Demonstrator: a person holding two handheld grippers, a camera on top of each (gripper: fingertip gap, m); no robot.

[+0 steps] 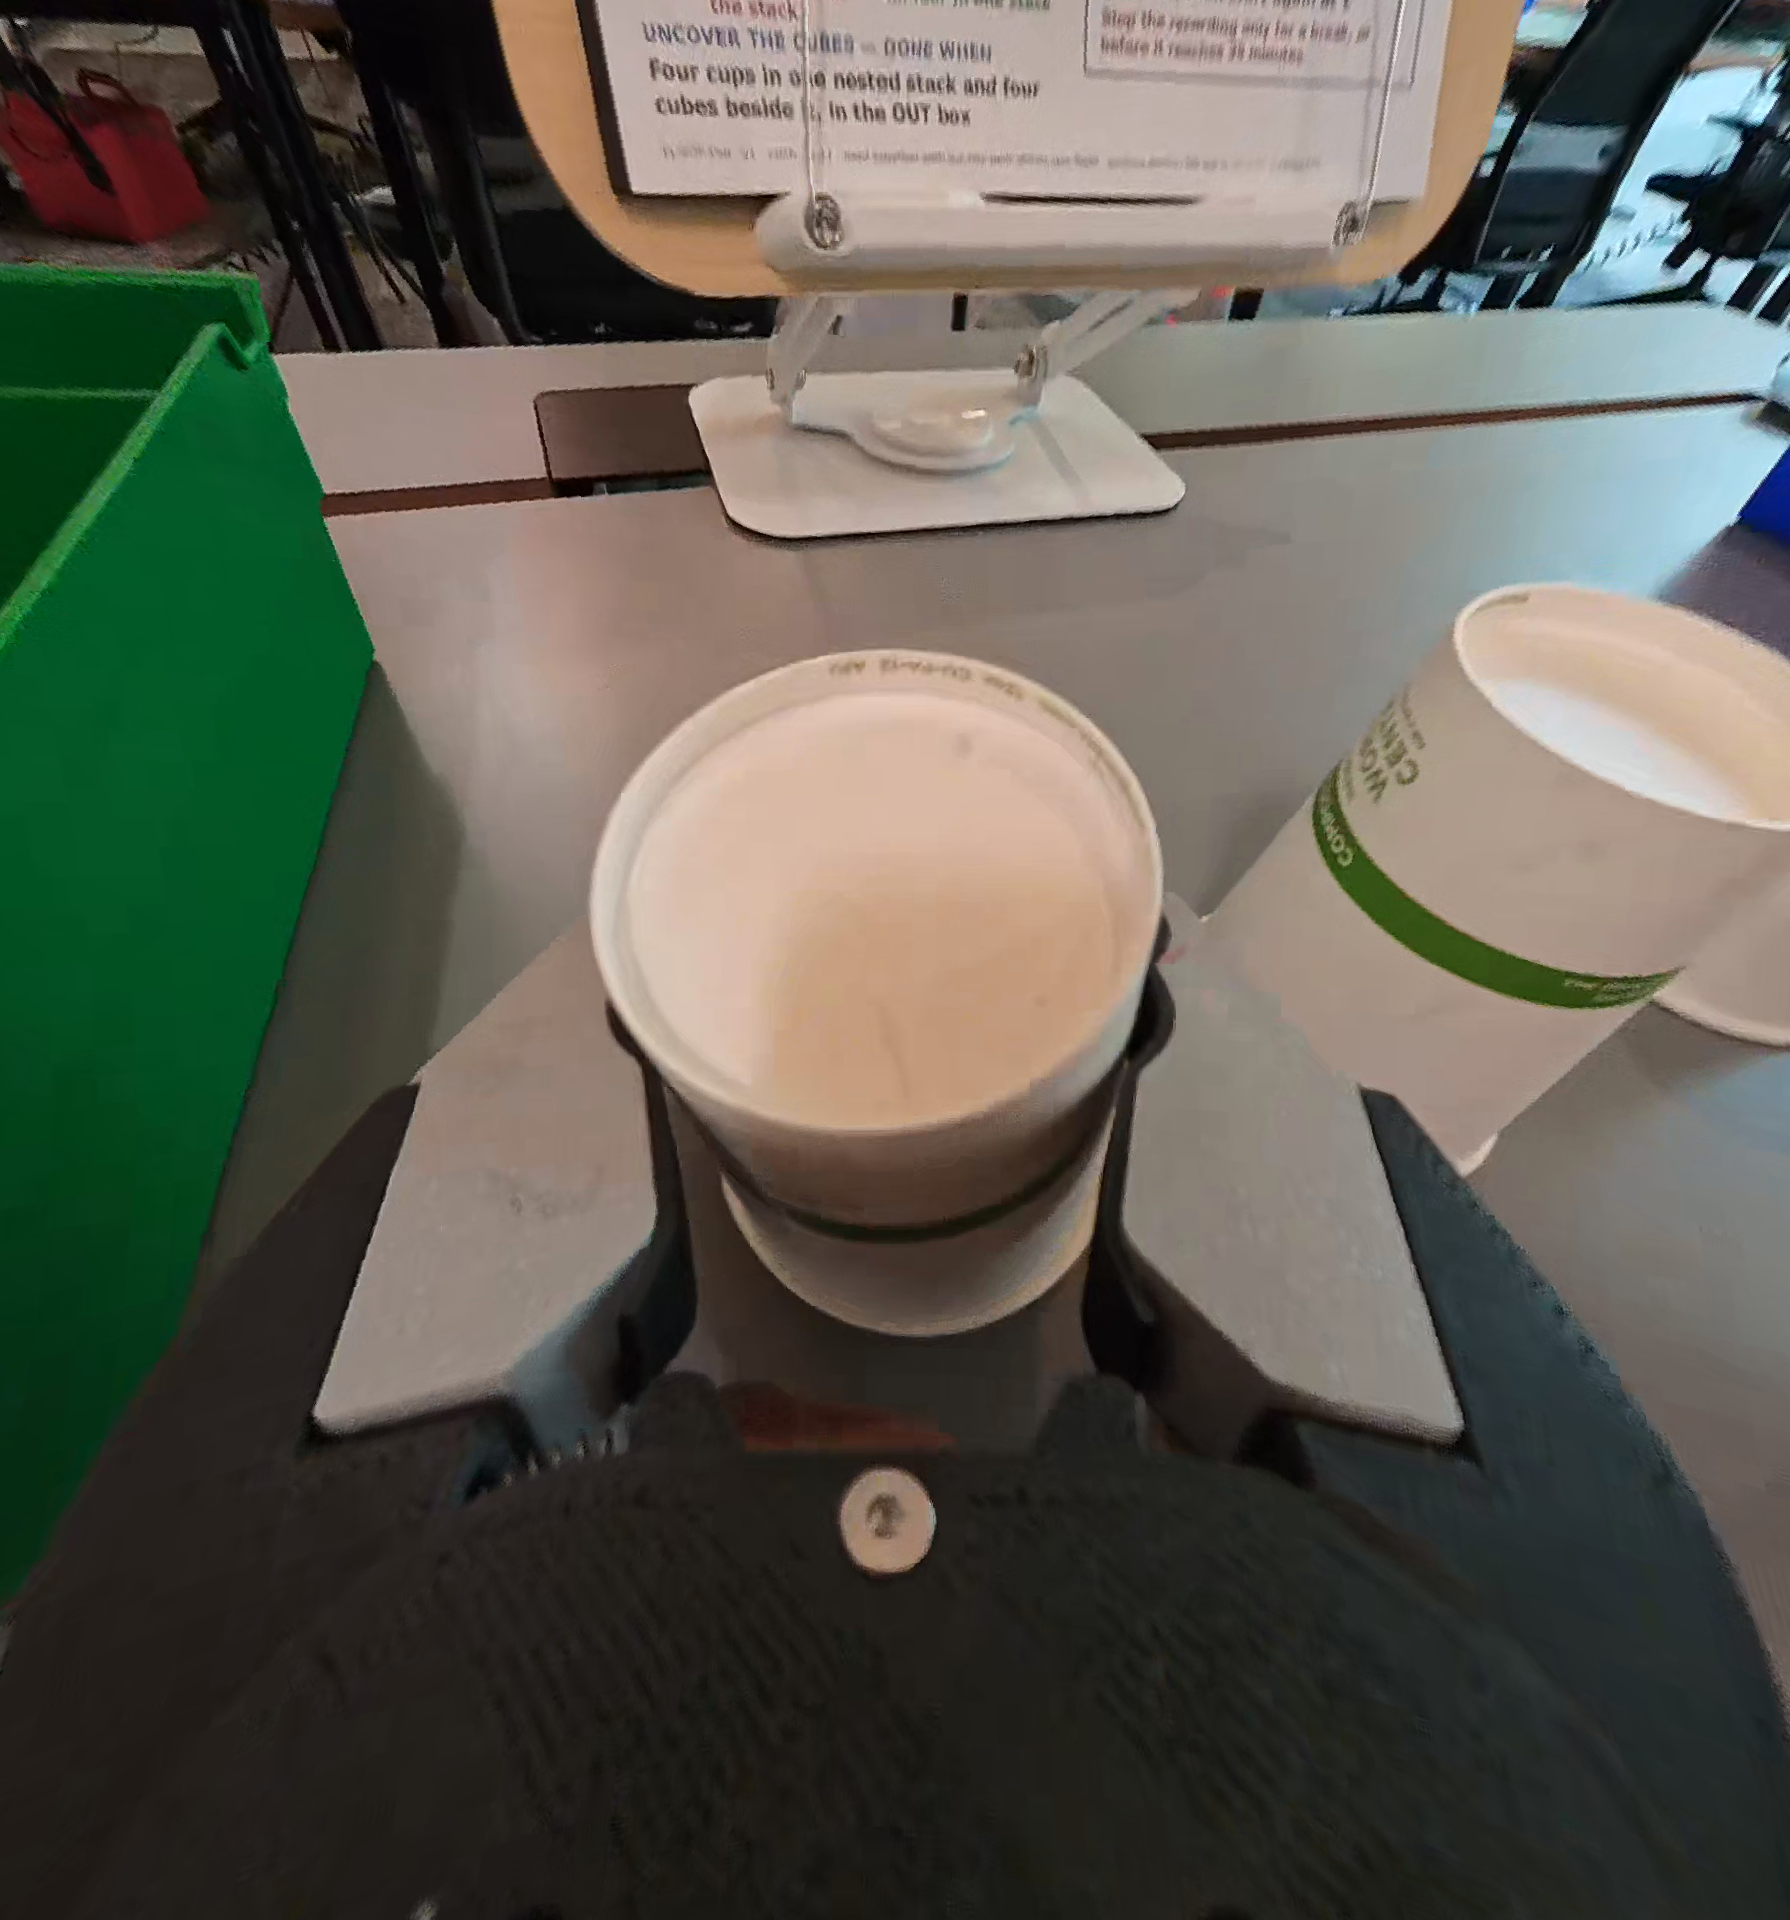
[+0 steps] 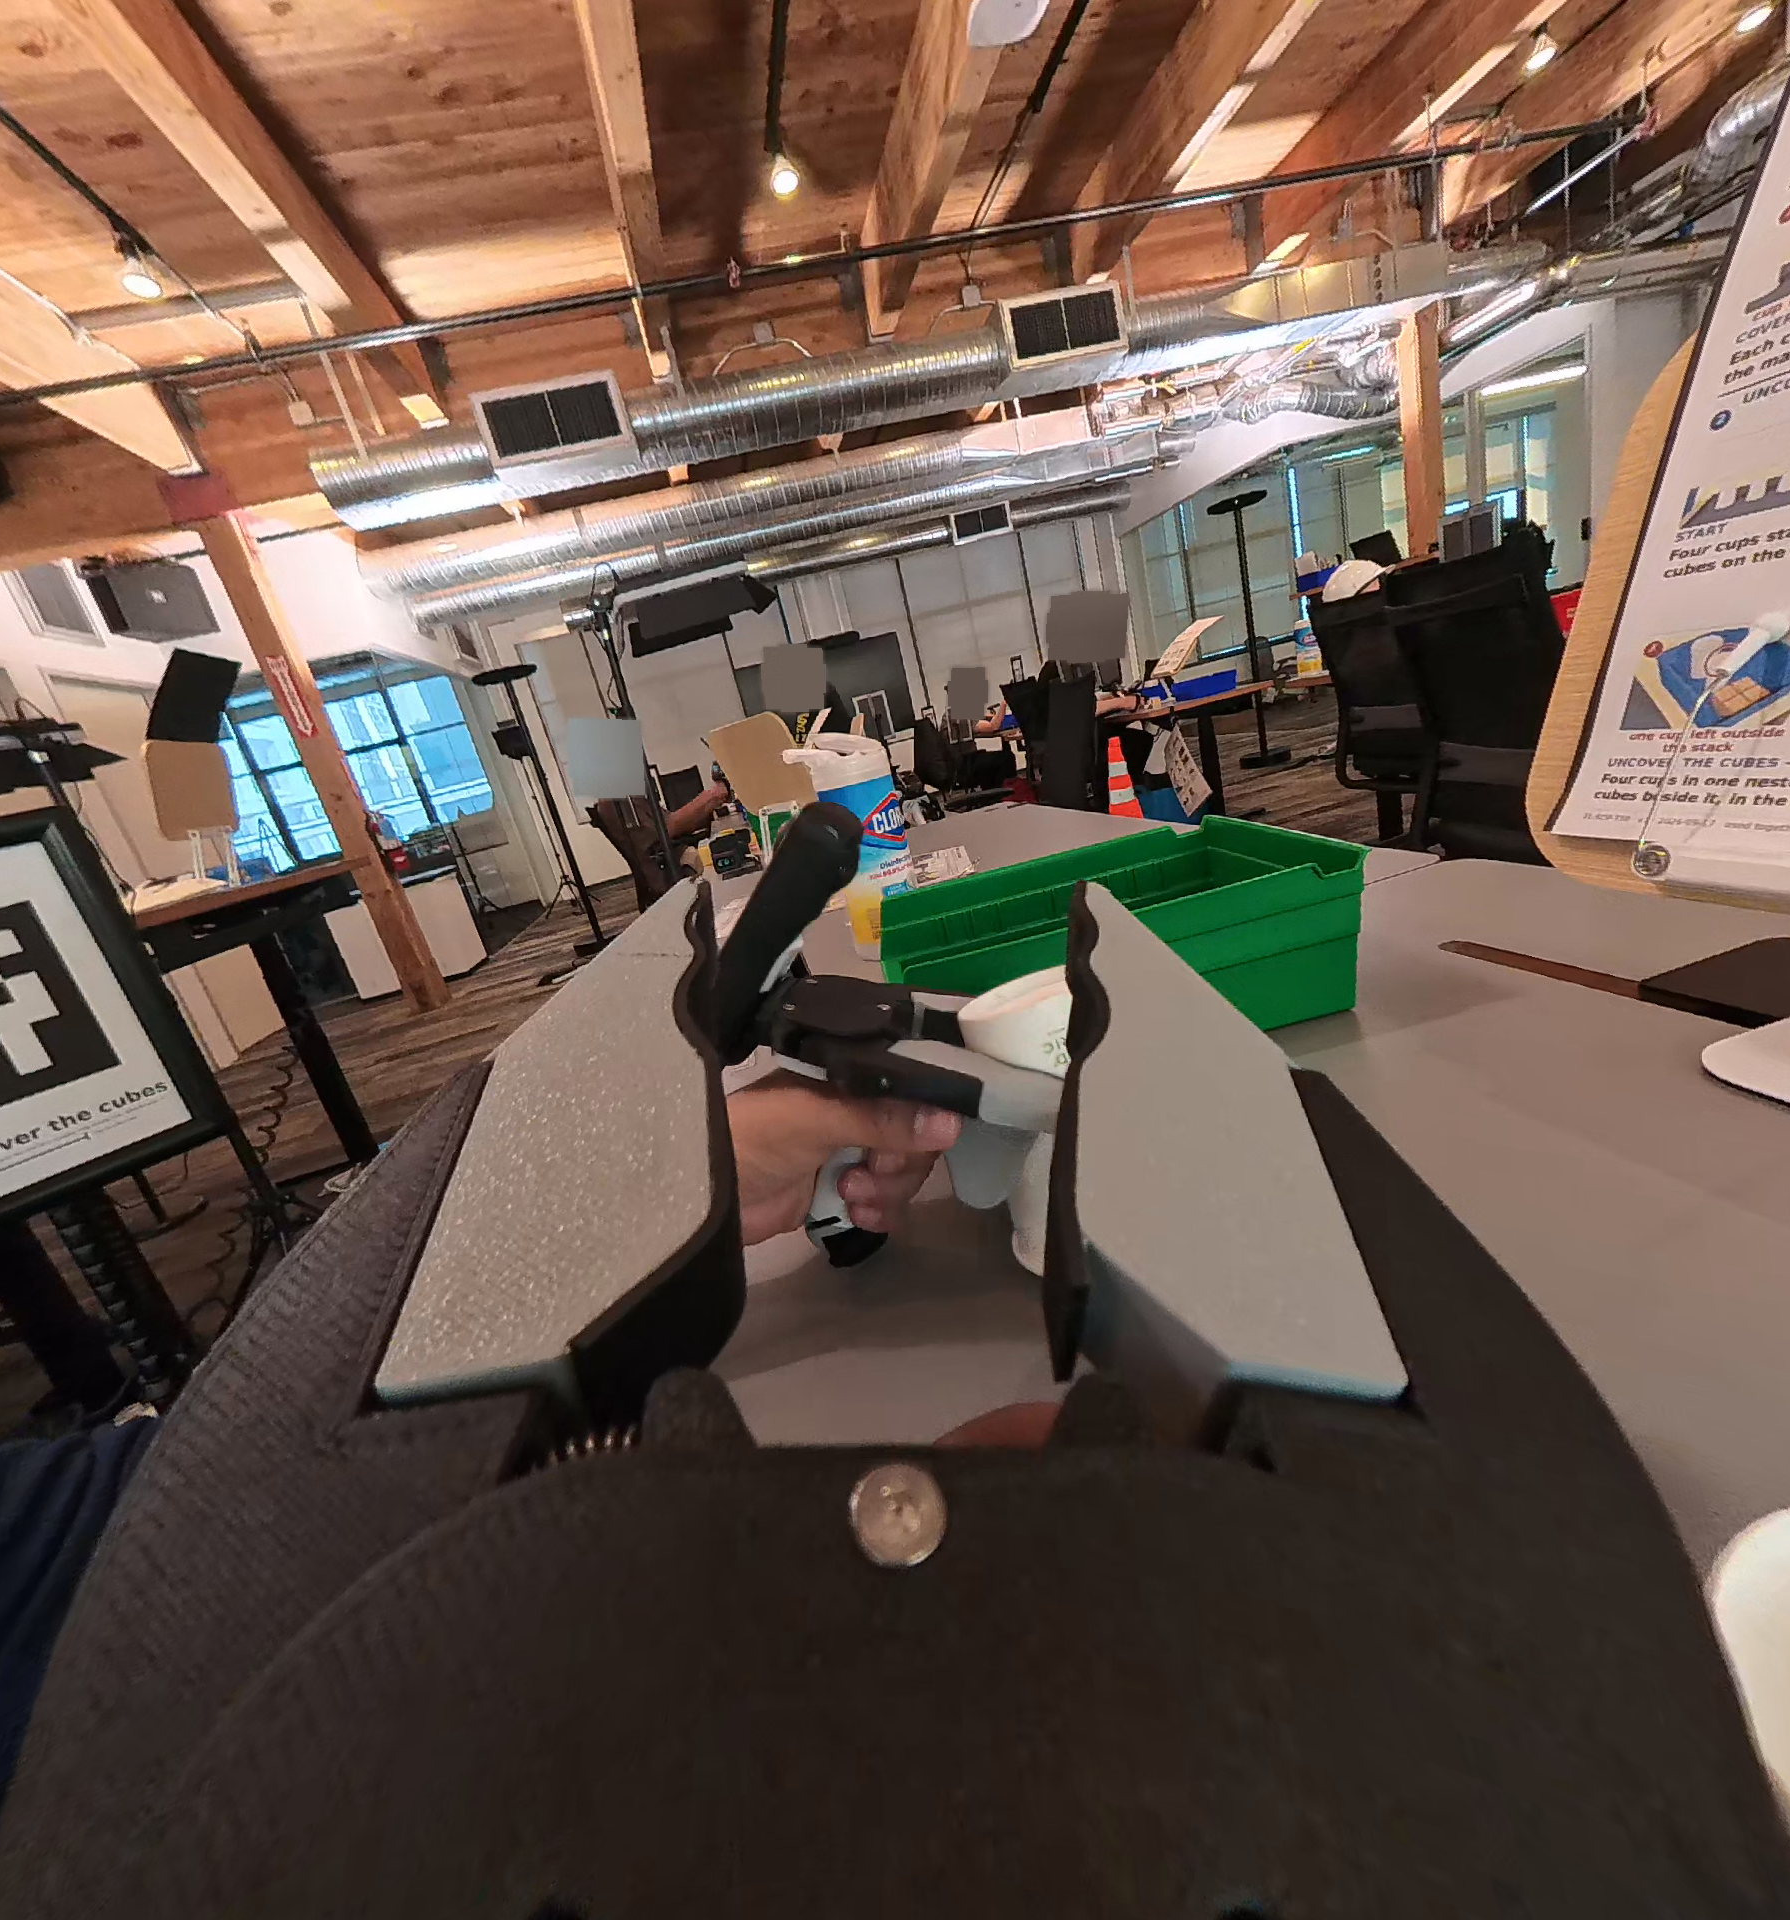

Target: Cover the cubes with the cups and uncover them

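The left gripper has its jaws pinching an upside-down white paper cup by its sides above the grey desk. The right gripper hangs spread and empty, facing the left one. Just right, a second cup leans tilted against a third. No cubes show, so I cannot tell whether covering is done; the green bin stands left.

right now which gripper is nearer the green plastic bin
Left. The left gripper, around an upside-down white paper cup, sits beside the green plastic bin; the right gripper is farther back.
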